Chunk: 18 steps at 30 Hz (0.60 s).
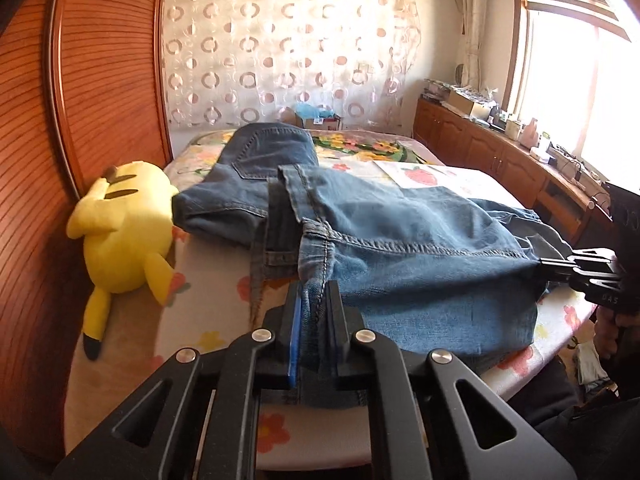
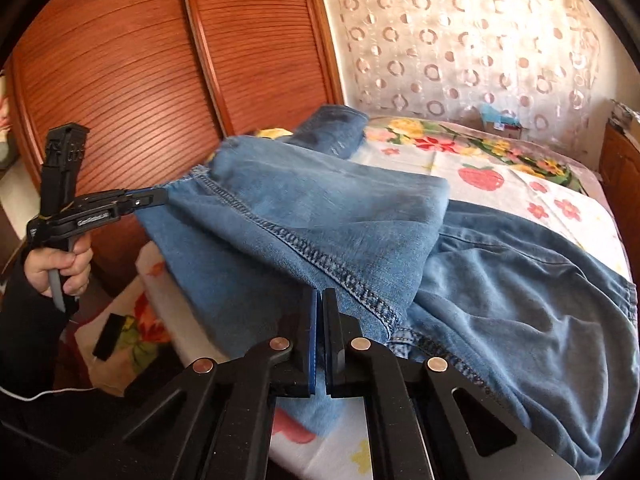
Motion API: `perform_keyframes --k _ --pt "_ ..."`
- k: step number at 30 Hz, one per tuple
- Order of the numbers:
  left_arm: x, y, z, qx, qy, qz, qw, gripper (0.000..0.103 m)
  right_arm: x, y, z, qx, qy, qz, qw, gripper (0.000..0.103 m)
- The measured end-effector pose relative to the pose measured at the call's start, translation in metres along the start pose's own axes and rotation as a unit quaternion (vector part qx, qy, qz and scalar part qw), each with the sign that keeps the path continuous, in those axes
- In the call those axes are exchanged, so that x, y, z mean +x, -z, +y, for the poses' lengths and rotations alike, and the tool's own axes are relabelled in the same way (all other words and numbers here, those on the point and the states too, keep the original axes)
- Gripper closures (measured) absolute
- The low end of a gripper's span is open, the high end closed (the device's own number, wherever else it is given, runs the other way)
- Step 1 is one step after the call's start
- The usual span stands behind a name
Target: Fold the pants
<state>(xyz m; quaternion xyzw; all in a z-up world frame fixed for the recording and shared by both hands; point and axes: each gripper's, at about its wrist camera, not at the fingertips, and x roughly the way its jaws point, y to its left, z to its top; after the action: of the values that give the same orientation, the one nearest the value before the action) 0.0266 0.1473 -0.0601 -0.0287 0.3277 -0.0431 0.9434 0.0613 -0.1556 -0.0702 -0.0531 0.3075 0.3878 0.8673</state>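
Observation:
Blue jeans (image 1: 400, 232) lie partly folded on the bed, one leg laid over the rest with its stitched seam running between the two grippers. My left gripper (image 1: 316, 300) is shut on the seam edge at the near left, and denim shows between its pads. In the right wrist view the left gripper (image 2: 158, 198) pinches a corner of the jeans (image 2: 320, 216). My right gripper (image 2: 320, 300) has its jaws pressed together at the seam. In the left wrist view the right gripper (image 1: 546, 268) holds the cloth's edge, which is drawn taut toward it.
A yellow plush toy (image 1: 124, 232) lies at the bed's left edge against slatted wooden wardrobe doors (image 2: 120, 60). The floral bedsheet (image 1: 208, 312) stretches away to a curtain. Wooden cabinets (image 1: 480, 148) with clutter stand under the window. A hand (image 2: 60, 268) grips the left tool's handle.

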Motion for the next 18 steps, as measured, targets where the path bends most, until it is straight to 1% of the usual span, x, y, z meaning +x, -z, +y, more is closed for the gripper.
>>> perform_keyframes --k 4,7,11,13,15,17,18 --pt "0.001 0.005 0.0 0.003 -0.006 0.013 0.9999 0.091 0.003 0.007 -0.001 -0.002 -0.003 0.016 1.0 0.101" --pt "0.007 0.01 0.0 -0.001 -0.006 0.022 0.9997 0.091 0.008 0.008 -0.003 -0.002 0.002 0.028 1.0 0.101" --pt "0.01 0.011 -0.002 -0.002 -0.005 0.026 0.9996 0.089 0.009 0.002 -0.002 0.007 0.01 0.026 1.0 0.101" --pt "0.009 0.011 -0.004 0.001 -0.01 0.024 0.9997 0.084 0.007 0.0 0.001 0.009 0.013 0.021 1.0 0.101" --pt "0.009 0.009 -0.007 0.007 -0.022 0.022 0.9995 0.079 0.004 0.001 0.003 0.01 0.017 0.018 1.0 0.098" --pt "0.008 0.008 -0.009 0.009 -0.021 0.02 0.9995 0.073 -0.001 0.003 0.004 0.014 0.021 0.012 1.0 0.098" --pt "0.008 0.007 -0.01 0.009 -0.019 0.02 0.9996 0.067 -0.003 0.005 0.003 0.016 0.022 0.009 1.0 0.098"
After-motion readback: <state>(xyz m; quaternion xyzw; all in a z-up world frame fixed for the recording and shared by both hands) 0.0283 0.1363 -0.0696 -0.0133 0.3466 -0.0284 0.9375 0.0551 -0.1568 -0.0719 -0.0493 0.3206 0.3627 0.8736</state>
